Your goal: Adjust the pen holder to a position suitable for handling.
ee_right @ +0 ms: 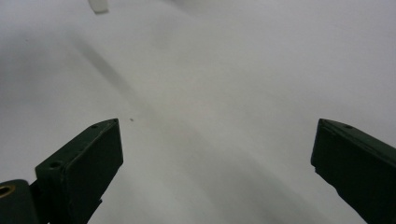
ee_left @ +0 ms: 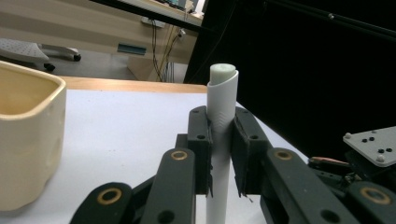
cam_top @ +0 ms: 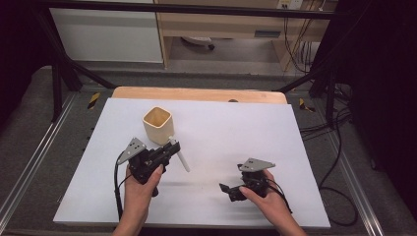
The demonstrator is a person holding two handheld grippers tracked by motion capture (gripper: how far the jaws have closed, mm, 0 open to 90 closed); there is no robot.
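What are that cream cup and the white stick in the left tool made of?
The cream cup looks like glazed ceramic or moulded plastic: thick rounded walls, soft sheen; which one is unclear. The white stick, clamped in the left tool, looks like a matte plastic or paper sleeve wrapped around a paler core, its edge showing on top.

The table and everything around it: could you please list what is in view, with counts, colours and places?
cup: one, cream, square-mouthed, upright on the sheet's far left part.
stick: one, white, thin, clamped between the left gripper's jaws, beside the cup.
sheet: one, white, covering most of the table.
table: one, wooden, its far edge showing beyond the sheet.
cables: several, black, on the floor right of the table.
left gripper: one, black, shut on the stick, near the cup.
right gripper: one, black, jaws wide open with nothing between them, low over the sheet's near right part.
hands: two, one on each gripper, entering from the near edge.
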